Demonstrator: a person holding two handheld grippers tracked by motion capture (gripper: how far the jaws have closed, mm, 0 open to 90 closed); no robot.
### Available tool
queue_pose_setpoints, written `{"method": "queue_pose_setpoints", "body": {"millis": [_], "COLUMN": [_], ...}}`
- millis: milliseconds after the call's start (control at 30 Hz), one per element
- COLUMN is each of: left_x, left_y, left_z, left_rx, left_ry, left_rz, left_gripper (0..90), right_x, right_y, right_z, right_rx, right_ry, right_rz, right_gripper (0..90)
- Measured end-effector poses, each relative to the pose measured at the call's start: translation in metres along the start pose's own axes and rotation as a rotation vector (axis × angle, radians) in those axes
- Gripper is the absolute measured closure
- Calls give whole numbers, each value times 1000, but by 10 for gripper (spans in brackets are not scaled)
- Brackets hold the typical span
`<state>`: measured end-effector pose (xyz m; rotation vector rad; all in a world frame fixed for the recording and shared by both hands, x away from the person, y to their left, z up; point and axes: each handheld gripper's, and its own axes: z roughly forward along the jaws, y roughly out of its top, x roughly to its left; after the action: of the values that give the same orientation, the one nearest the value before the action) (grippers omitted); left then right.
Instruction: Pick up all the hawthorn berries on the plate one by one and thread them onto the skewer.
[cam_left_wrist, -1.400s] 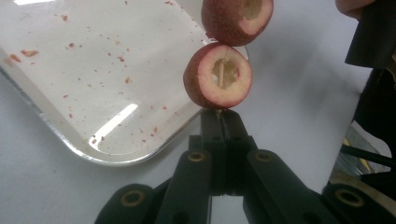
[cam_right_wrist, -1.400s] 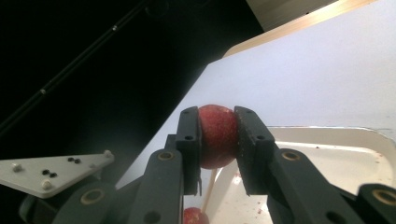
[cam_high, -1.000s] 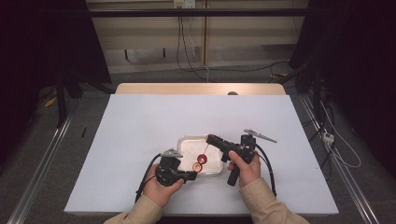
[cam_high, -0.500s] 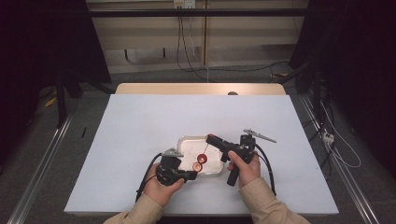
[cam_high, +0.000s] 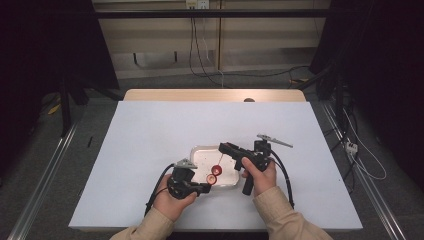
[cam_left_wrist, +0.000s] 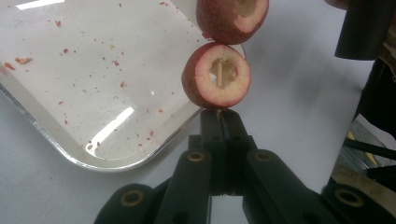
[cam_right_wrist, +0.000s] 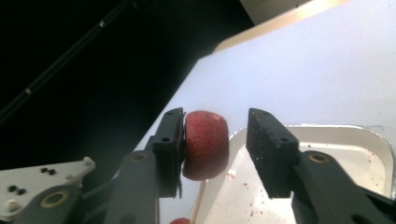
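Note:
Two cored red fruit pieces (cam_left_wrist: 216, 75) sit threaded on a thin wooden skewer (cam_right_wrist: 200, 196) above a shallow metal tray (cam_high: 200, 152). My left gripper (cam_left_wrist: 219, 116) is shut on the skewer's lower end, just under the nearer piece; in the high view it (cam_high: 205, 188) lies at the tray's near edge. The upper piece (cam_right_wrist: 205, 144) stands between the jaws of my right gripper (cam_right_wrist: 215, 122). These jaws have just been opening. One pad still touches the fruit and the other stands clear of it. From above, the right gripper (cam_high: 222, 159) reaches in from the right over the tray.
The tray holds red crumbs and juice specks (cam_left_wrist: 60, 51). It rests on a white table sheet (cam_high: 150, 135) with broad bare room to the left, right and far side. Dark floor, rails and cables (cam_high: 350, 145) surround the table.

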<state>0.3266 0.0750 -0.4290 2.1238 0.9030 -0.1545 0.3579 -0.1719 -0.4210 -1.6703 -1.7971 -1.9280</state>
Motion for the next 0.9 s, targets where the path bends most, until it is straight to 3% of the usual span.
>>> {"method": "queue_pose_setpoints", "body": {"millis": [67,133,233,367,467,533,667,700,900], "left_x": [-2,-1,-3,0,1,-1,0,-1,-1], "left_y": [0,-1,0,1,0,0,2,2,1], "left_z": [1,1,-3,-2,-2,-1,-1,-2,-2], "left_rx": [5,-2,-13,-21,-27,-25,-36,-40,-39], "left_ry": [-2,14,27,18,-3,16,10,28,16], "left_rz": [7,5,15,-4,-13,-4,-4,2,-2], "left_gripper": [900,900,900,900,900,900,900,900,900], "right_x": [1,4,6,9,12,11,12,12,15], "right_y": [0,-2,-4,-4,-6,-6,-5,-5,-6], "right_z": [2,3,2,0,0,1,0,0,0], "right_rx": [13,5,-10,-38,-30,-33,-42,-52,-53], "right_ry": [3,8,-1,11,17,17,21,24,47], "right_rz": [-9,-15,-12,-25,-56,-52,-57,-52,-58], "right_gripper": [708,721,726,728,728,728,728,729,729]}}
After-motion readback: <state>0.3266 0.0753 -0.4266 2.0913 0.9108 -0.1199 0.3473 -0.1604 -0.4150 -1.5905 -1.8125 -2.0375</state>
